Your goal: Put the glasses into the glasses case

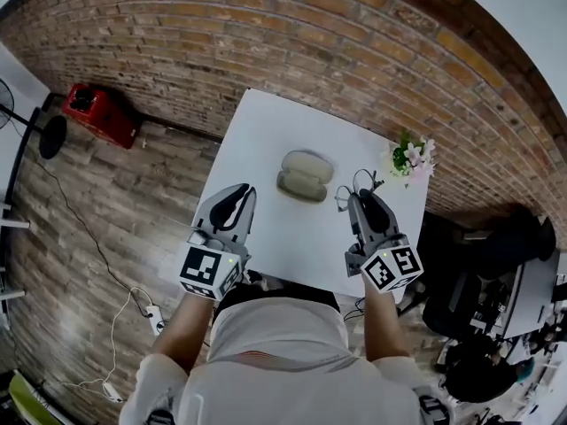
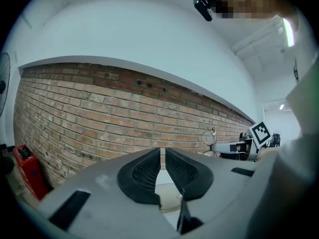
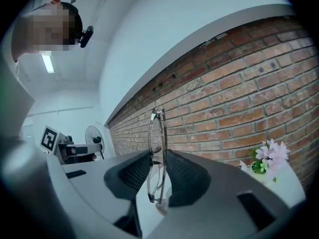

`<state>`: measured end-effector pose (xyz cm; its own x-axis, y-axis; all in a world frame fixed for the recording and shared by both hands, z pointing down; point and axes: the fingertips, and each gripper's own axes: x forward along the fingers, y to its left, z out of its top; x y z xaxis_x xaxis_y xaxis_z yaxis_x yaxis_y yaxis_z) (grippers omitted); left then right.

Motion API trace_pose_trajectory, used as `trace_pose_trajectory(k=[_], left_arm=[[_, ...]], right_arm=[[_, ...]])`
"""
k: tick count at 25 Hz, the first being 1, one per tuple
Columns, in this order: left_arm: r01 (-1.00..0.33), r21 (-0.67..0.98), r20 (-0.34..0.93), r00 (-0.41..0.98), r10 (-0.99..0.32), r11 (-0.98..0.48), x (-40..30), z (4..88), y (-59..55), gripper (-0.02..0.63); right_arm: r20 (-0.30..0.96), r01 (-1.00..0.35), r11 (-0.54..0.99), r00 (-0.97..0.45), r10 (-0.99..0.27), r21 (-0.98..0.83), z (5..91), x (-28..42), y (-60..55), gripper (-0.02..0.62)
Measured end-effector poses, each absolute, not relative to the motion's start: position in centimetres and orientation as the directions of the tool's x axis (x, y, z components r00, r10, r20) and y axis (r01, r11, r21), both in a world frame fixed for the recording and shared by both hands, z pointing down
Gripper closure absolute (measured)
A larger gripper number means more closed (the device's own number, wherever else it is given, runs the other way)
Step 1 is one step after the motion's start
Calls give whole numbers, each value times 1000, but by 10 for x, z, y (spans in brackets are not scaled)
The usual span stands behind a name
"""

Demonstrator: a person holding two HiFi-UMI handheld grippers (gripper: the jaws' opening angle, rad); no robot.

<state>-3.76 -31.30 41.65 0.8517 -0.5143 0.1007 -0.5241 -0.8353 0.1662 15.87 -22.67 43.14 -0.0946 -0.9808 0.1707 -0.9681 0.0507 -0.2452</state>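
An open beige glasses case [image 1: 306,175] lies in the middle of the white table [image 1: 266,131], its two shells side by side. My right gripper [image 1: 363,200] hovers just right of the case, shut on thin wire-framed glasses [image 1: 353,187]. In the right gripper view the glasses [image 3: 157,128] stand upright between the black pads [image 3: 184,176], rising above my right gripper [image 3: 159,156]. My left gripper [image 1: 237,204] is to the left of the case near the table's front edge. In its own view my left gripper [image 2: 163,153] has its jaws together with nothing between them.
A small pot of pink and white flowers [image 1: 412,158] stands at the table's right corner, close to my right gripper. A brick wall [image 1: 292,34] runs behind the table. A red box [image 1: 102,113] sits on the floor at the left, and dark furniture [image 1: 496,246] at the right.
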Motion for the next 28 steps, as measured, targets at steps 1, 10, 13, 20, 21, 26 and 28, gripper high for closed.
trace_pose_trajectory(k=[1,10,13,20,21,26,28], left_arm=[[-512,174,103,859,-501,-842,-33,419,-315,566],[-465,198,146,885,-443,-863,10,435,-312,566],[-486,198,169,873,-458,-851,12,440,-313,566],[-541,211,210,838,-503,-814,7,453,-314,566],[-550,213,216,833,-510,-808,6,456,-315,566],[-588,235,244,806,-539,-774,-4,471,-314,566],[-598,241,251,799,-546,-764,-8,476,-313,566]], right_arm=[[176,-970,43,-87,-980,-240,433,161,-226,443],[292,-968,78,-147,-945,-237,469,185,-228,442],[337,-963,113,-193,-922,-245,483,191,-238,442],[458,-940,270,-338,-822,-208,523,179,-272,442],[486,-935,302,-354,-799,-185,531,175,-277,442],[615,-890,444,-406,-676,-100,573,157,-300,442],[686,-843,533,-434,-584,-79,594,148,-304,442]])
